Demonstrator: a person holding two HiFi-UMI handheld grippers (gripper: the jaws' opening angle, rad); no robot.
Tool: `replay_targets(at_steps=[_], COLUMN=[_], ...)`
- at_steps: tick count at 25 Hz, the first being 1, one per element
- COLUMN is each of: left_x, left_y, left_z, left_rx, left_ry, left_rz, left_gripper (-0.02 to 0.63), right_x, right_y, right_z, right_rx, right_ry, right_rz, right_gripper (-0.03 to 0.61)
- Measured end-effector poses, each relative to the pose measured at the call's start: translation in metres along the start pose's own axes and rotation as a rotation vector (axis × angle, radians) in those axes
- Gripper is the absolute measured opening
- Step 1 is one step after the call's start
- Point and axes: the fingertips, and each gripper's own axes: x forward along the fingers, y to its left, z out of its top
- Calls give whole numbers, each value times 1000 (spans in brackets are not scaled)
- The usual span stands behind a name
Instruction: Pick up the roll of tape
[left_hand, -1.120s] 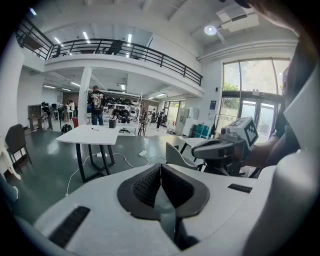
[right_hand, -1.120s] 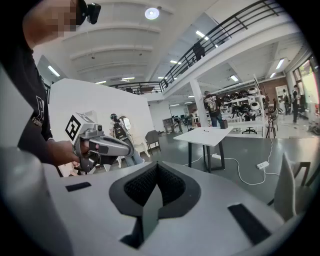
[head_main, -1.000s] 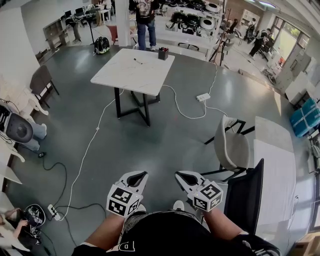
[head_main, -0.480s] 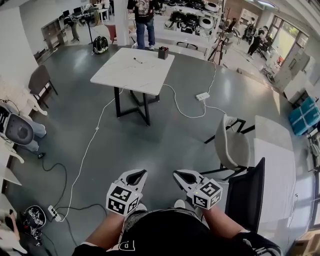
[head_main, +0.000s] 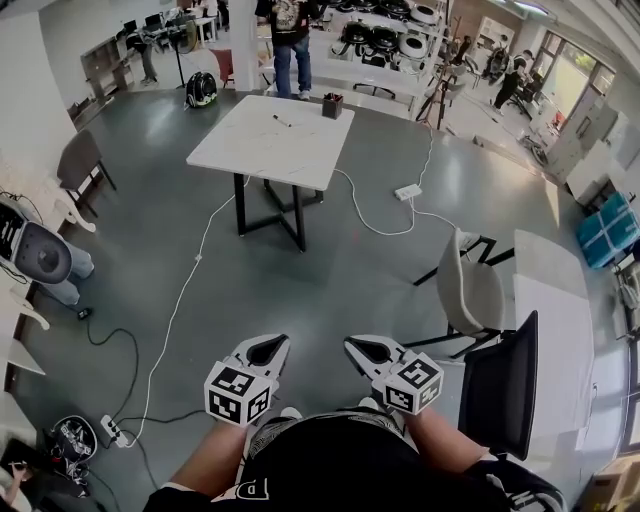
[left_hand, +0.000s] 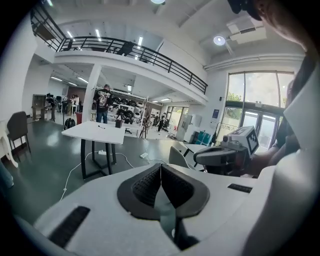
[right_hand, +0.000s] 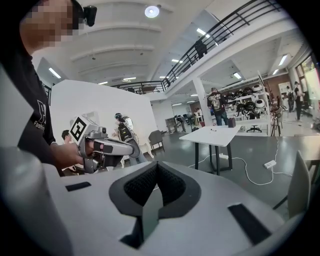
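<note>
So far little has changed. Head view: the white table (head_main: 270, 140) sits a touch further right in frame than a second ago, and the cables and bag (head_main: 72, 437) at lower left have slid. I read that as the person shifting across the room with both tools carried low in front of the body. The left gripper (head_main: 268, 350) and right gripper (head_main: 368, 350) ride side by side, both clenched on nothing. For the task this is approach only; no reach has begun. I cannot pick out the roll of tape anywhere. The table, well apart from both grippers, carries a dark container (head_main: 333, 104) and a small dark item (head_main: 283, 120) too small to name. Left gripper view: the pads meet with nothing between them, the table is far ahead at left, and the right gripper is alongside. Right gripper view: the pads are likewise pressed together and empty, with the same table far ahead at right. If the tape lies on that table, it is still a walk away.
</note>
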Motion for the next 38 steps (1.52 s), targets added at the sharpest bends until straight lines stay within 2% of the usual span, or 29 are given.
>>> replay_targets(at_steps=[8, 17, 25, 30, 38], left_x=[-30, -32, -1, 31, 97], left_y=[27, 47, 65, 80, 91], left_z=[-16, -28, -16, 9, 50], left_rx=[49, 29, 28, 45, 64], left_ry=[37, 62, 73, 73, 76], left_rz=[-23, -30, -13, 16, 16], left_gripper=[20, 20, 20, 20, 20], right_x=[28, 46, 70, 84, 99], right_y=[31, 31, -9, -47, -118], right_z=[-9, -12, 1, 21, 47], right_rx=[23, 38, 49, 55, 78], right_ry=[6, 36, 25, 6, -5], right_rz=[-32, -39, -23, -9, 7], right_gripper=[3, 3, 3, 3, 3])
